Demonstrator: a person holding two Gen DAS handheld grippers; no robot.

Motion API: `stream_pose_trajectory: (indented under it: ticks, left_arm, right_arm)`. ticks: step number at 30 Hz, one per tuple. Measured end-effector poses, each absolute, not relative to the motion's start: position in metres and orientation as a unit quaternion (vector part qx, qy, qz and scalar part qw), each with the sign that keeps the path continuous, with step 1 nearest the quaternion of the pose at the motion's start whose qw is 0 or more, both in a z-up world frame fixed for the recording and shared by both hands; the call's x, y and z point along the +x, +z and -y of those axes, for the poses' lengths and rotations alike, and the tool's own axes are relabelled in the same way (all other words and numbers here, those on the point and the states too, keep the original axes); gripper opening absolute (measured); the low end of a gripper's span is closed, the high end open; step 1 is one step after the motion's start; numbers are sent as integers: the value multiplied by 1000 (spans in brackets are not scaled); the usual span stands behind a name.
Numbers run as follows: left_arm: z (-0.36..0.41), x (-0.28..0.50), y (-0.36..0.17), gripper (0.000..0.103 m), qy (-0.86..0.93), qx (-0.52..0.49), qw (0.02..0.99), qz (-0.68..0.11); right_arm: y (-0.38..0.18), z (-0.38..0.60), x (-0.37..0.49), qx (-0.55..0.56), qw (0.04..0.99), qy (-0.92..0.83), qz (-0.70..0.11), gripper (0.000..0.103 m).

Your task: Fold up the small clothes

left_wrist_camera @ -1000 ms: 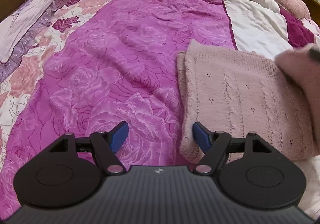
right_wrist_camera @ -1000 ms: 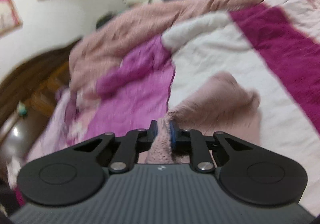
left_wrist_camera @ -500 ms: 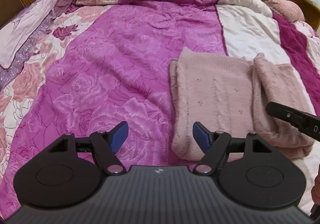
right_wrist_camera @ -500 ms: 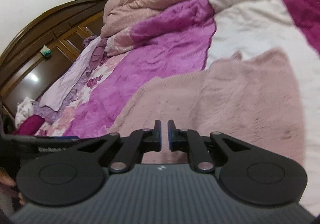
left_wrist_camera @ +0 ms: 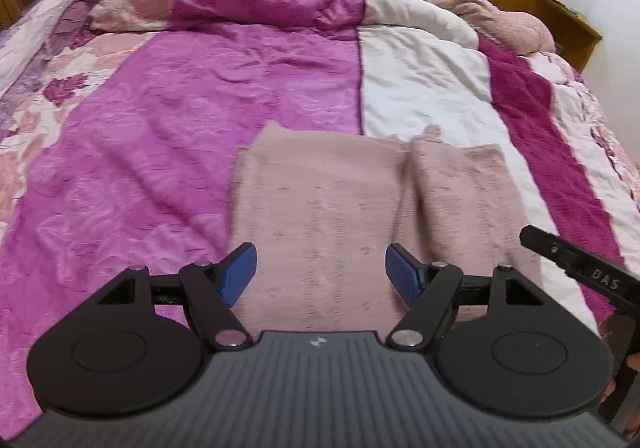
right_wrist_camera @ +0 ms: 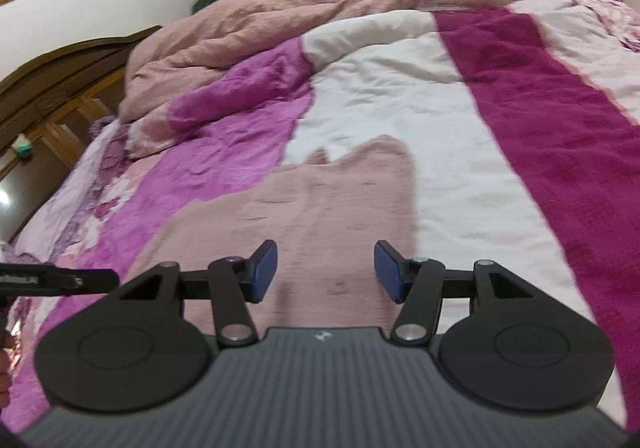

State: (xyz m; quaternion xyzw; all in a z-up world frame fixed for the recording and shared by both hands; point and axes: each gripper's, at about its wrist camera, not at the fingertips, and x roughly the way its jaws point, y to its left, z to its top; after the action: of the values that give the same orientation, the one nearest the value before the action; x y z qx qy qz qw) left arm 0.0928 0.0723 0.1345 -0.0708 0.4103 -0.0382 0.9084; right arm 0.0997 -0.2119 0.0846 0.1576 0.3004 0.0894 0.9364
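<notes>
Pink knit garment (left_wrist_camera: pixel 320 204) lies flat on the bed quilt (left_wrist_camera: pixel 168 120), its right portion folded over as a narrower strip (left_wrist_camera: pixel 460 188). Above its near edge, the left tool (left_wrist_camera: pixel 322 272) hovers with blue pads spread wide, holding nothing. Over the same cloth (right_wrist_camera: pixel 320 208), the right tool (right_wrist_camera: pixel 326 270) is likewise wide and empty.

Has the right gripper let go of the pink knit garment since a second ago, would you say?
Yes. The right gripper, shut on a raised fold before, is open above the pink knit garment, which lies flat on the bedspread.
</notes>
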Motion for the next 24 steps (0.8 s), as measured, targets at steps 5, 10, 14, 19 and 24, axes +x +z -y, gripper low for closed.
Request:
stream_pose_trajectory:
  ticks: [5, 10, 14, 19, 24]
  left_arm:
    - [-55, 107, 124, 77, -57, -95, 902, -417]
    - [-41, 120, 113, 77, -74, -121, 895, -423]
    - [-26, 131, 104, 77, -86, -116, 894, -424]
    - [-9, 139, 94, 77, -98, -104, 893, -427]
    - [-11, 132, 82, 78, -104, -134, 888, -428]
  right_arm:
    - [75, 229, 99, 159, 938, 54, -303, 57]
    - [67, 238, 99, 157, 941, 41, -297, 57]
    - [61, 246, 97, 171, 940, 45, -292, 57]
    - [59, 252, 97, 185, 938, 48, -289, 57]
    - [79, 251, 111, 157, 941, 55, -296, 57]
